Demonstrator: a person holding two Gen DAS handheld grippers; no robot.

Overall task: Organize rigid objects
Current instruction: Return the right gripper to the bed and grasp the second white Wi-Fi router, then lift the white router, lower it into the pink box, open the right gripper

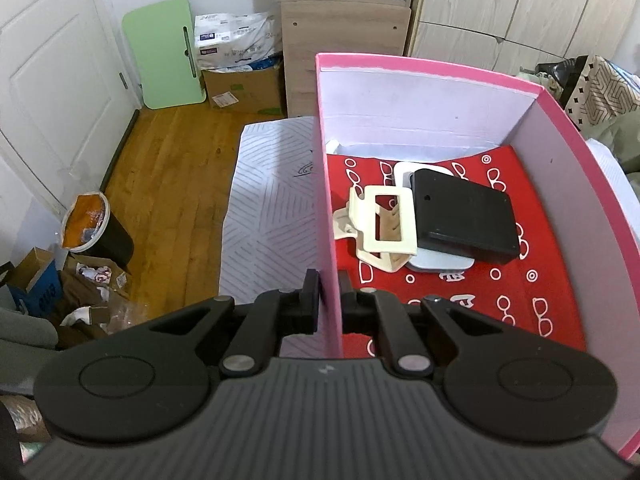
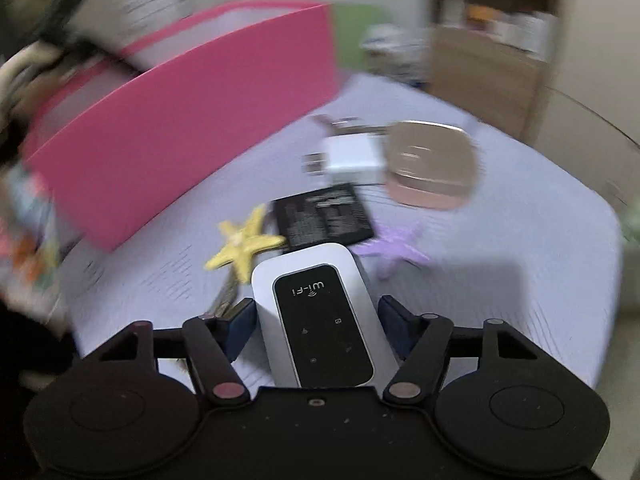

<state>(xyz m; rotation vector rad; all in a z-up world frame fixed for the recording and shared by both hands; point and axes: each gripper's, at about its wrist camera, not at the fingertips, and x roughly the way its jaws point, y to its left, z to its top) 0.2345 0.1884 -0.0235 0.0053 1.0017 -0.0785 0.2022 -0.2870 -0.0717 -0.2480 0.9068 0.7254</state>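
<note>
My left gripper (image 1: 329, 298) is shut on the left wall of the pink box (image 1: 326, 216). Inside the box, on a red patterned lining, lie a cream hair claw (image 1: 380, 226), a black flat case (image 1: 464, 216) and a white flat device (image 1: 440, 262) under it. My right gripper (image 2: 316, 316) is shut on a white Wi-Fi router (image 2: 320, 316) and holds it above the pale bed cover. Beyond it lie a yellow starfish (image 2: 240, 246), a black battery (image 2: 324, 216), a purple starfish (image 2: 394, 248), a white charger (image 2: 352, 156) and a rose-gold compact (image 2: 432, 162). The pink box (image 2: 180, 128) stands to the left. This view is blurred.
The box rests on a bed with a striped pale cover (image 1: 268, 216). Left of the bed is a wooden floor (image 1: 168, 168) with a bin (image 1: 96, 228), cardboard boxes (image 1: 244, 88) and a green board (image 1: 164, 52). A wooden shelf unit (image 1: 344, 28) and wardrobes stand behind.
</note>
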